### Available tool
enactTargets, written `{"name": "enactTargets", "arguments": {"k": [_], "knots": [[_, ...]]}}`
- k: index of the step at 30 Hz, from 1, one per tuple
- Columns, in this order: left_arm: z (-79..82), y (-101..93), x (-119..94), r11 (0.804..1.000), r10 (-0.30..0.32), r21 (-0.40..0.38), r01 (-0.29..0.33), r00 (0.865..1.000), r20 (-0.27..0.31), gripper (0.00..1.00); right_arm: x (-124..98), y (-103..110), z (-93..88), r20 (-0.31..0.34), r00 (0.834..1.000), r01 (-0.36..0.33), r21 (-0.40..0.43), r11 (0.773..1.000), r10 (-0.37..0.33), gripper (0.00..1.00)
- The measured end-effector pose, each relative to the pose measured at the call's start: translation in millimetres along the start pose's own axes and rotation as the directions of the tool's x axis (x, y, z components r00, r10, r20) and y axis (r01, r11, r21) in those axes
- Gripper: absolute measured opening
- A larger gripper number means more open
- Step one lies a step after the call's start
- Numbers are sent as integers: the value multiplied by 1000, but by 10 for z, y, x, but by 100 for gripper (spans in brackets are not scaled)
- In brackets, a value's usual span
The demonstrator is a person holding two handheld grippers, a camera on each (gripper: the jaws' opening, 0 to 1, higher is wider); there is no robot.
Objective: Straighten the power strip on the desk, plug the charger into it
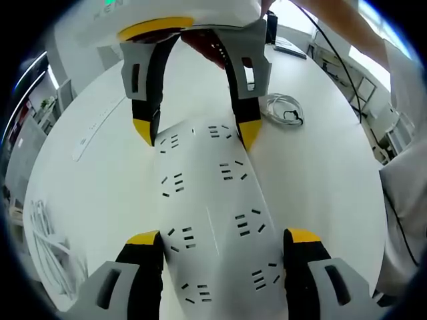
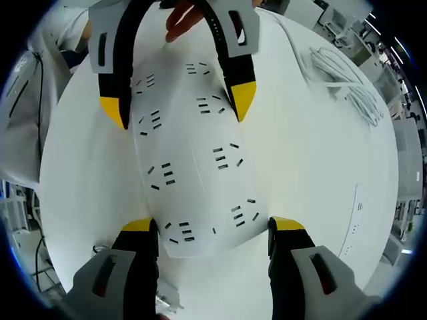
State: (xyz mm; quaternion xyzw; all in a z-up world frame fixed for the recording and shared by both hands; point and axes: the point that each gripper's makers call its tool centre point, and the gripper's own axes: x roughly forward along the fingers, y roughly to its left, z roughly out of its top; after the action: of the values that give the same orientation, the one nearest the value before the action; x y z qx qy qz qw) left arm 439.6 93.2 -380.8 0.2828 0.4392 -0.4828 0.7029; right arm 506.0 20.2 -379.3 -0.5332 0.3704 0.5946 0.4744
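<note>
A wide white power strip [image 1: 207, 200] with two rows of sockets lies on the round white table [image 1: 320, 173]. My left gripper [image 1: 223, 239] straddles its near end, with both yellow-tipped jaws pressed against the strip's long sides. My right gripper [image 1: 195, 133] faces it from the far end and clamps the strip there in the same way. In the right gripper view the power strip [image 2: 197, 160] runs from my right gripper [image 2: 213, 227] up to the left gripper [image 2: 179, 107]. A coiled white cable [image 1: 283, 110] with a dark plug lies beyond the strip.
A slim white power strip [image 1: 100, 123] [image 2: 353, 220] lies apart on the table. Loose white cables [image 1: 47, 240] [image 2: 340, 73] rest near the table's edge. A person's hand [image 1: 207, 47] [image 2: 187, 17] holds each facing gripper. Desks and shelving stand around the table.
</note>
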Motion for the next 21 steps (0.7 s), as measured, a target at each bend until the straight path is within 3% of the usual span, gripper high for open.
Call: {"name": "enactTargets", "arguments": {"k": [21], "knots": [[-1, -6, -1, 1000, 0, 4, 0, 1000, -2, 74, 1, 30, 0, -5, 1000, 1, 16, 1000, -1, 66]]}}
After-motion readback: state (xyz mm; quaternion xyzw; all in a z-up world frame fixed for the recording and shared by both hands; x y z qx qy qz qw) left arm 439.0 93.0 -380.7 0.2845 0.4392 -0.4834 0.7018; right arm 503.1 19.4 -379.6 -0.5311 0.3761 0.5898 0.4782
